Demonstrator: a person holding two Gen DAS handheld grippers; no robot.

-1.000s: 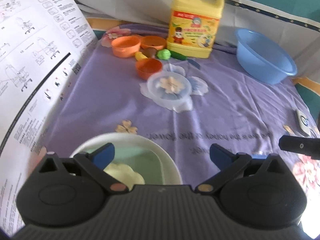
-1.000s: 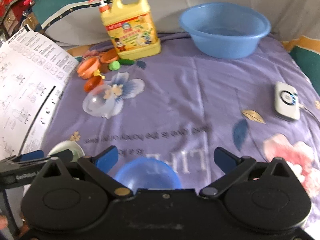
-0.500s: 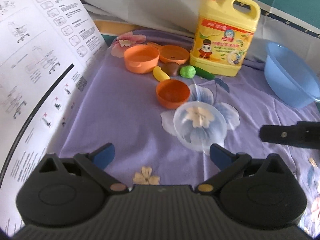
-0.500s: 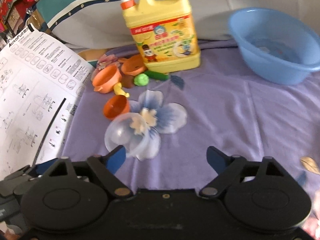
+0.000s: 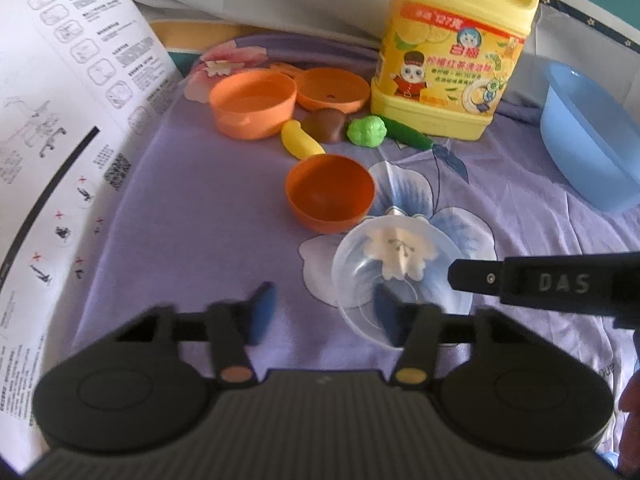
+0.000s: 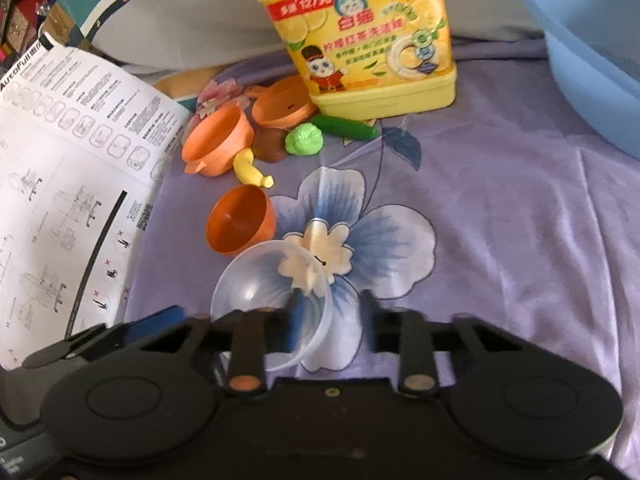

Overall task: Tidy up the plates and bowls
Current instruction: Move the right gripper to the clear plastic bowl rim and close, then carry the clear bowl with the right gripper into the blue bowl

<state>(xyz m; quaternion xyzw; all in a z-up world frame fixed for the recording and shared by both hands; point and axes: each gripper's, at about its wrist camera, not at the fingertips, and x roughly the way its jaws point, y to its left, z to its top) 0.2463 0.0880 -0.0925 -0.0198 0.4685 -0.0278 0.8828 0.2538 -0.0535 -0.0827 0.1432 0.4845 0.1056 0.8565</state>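
Observation:
A clear plastic bowl (image 5: 400, 276) (image 6: 272, 300) lies tilted on the purple flowered cloth, with a small orange bowl (image 5: 330, 196) (image 6: 240, 220) just beyond it. My left gripper (image 5: 324, 314) is closing. Its right finger overlaps the clear bowl's left rim and its left finger stands apart on the cloth. My right gripper (image 6: 331, 314) is also closing, with the bowl's right rim between its blurred fingers and a gap still showing. In the left wrist view the right gripper's black finger reaches the bowl from the right.
An orange pot (image 5: 254, 102), an orange dish (image 5: 334, 90) and toy foods (image 5: 366, 132) sit before a yellow detergent jug (image 5: 452, 52). A blue basin (image 5: 588, 140) stands at the right. A printed instruction sheet (image 5: 60, 140) covers the left side.
Both grippers have moved forward over the cloth to the clear bowl, and both pairs of jaws have narrowed. The white bowl and the blue bowl near the front have dropped out of view.

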